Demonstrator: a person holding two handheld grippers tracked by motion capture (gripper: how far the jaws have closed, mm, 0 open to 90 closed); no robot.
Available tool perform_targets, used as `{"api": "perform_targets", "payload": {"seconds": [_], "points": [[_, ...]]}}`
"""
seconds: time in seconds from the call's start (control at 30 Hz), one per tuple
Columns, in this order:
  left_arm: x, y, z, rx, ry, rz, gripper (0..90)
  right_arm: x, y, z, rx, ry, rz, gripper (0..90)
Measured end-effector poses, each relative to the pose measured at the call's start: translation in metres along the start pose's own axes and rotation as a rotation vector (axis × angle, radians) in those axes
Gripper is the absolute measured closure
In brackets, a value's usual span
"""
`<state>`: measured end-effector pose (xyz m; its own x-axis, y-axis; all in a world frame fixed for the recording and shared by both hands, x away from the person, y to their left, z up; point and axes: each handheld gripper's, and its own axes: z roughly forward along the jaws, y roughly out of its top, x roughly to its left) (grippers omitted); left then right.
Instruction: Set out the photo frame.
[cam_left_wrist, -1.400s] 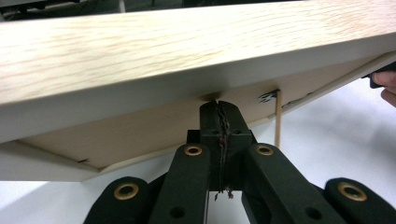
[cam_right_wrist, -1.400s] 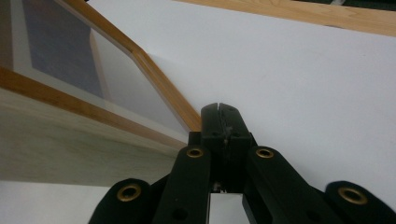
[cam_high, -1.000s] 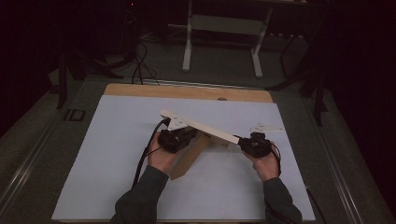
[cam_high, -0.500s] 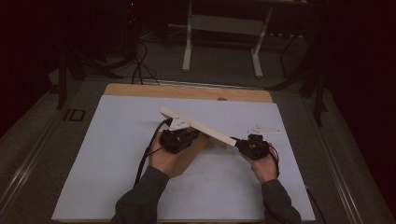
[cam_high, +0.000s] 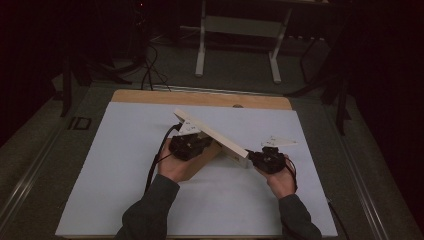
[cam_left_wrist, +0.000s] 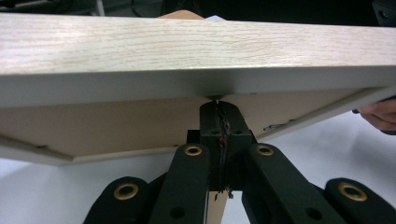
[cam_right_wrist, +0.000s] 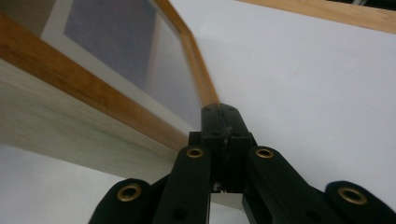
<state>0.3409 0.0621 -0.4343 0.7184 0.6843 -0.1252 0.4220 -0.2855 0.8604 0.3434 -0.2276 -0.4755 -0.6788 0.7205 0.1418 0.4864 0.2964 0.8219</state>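
Note:
A picture frame (cam_high: 212, 132) with a pale wood rim stands tilted on edge, running diagonally across the white mat (cam_high: 125, 175). My left gripper (cam_high: 192, 145) sits behind it, jaws shut, tips pressed up against the rim of the frame's tan back board (cam_left_wrist: 116, 126). In the left gripper view the left gripper (cam_left_wrist: 218, 105) has nothing visible between its jaws. My right gripper (cam_high: 260, 159) is at the frame's lower right end. There the right gripper (cam_right_wrist: 220, 112) is shut, its tip touching the brown inner border of the frame's front (cam_right_wrist: 70, 79), beside the white mount and bluish picture.
The mat lies on a wooden tabletop (cam_high: 200, 98) whose far edge shows as a strip (cam_right_wrist: 327, 11). A black cable (cam_high: 155, 165) trails from the left gripper over the mat. A metal stand (cam_high: 235, 25) is on the dark floor beyond the table.
The right hand has edged slightly left toward the frame's end. The left hand and the frame have barely shifted.

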Motion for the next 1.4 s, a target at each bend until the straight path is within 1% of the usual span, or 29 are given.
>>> {"api": "perform_targets", "payload": {"seconds": [0.4,0.67,0.7,0.77,0.9,0.97,1.07,1.2,1.4], "points": [[0.010,0.001,0.001,-0.001,-0.023,0.007,90.0,0.011,0.001,0.004,0.010,0.026,-0.026,90.0],[0.016,0.001,0.001,0.003,-0.031,0.027,90.0,0.019,0.002,0.008,0.016,0.038,-0.048,90.0],[0.015,0.001,0.001,0.003,-0.029,0.029,90.0,0.020,0.002,0.008,0.019,0.040,-0.051,90.0],[0.013,0.001,0.000,0.002,-0.039,0.032,89.9,0.022,0.003,0.008,0.023,0.035,-0.063,90.0],[0.003,0.002,0.000,0.015,-0.046,0.069,89.0,0.023,0.003,0.006,0.023,0.039,-0.064,90.0],[0.000,0.002,0.001,0.024,-0.043,0.080,88.9,0.024,0.004,0.005,0.029,0.042,-0.074,90.0],[-0.003,0.002,0.003,0.039,-0.042,0.073,89.1,0.026,0.004,0.003,0.027,0.045,-0.077,90.0],[-0.002,0.001,0.007,0.061,-0.041,0.071,89.5,0.028,0.004,0.002,0.028,0.043,-0.084,90.0],[0.000,0.001,0.009,0.063,-0.043,0.070,89.8,0.031,0.004,0.001,0.024,0.047,-0.082,90.0]]}}
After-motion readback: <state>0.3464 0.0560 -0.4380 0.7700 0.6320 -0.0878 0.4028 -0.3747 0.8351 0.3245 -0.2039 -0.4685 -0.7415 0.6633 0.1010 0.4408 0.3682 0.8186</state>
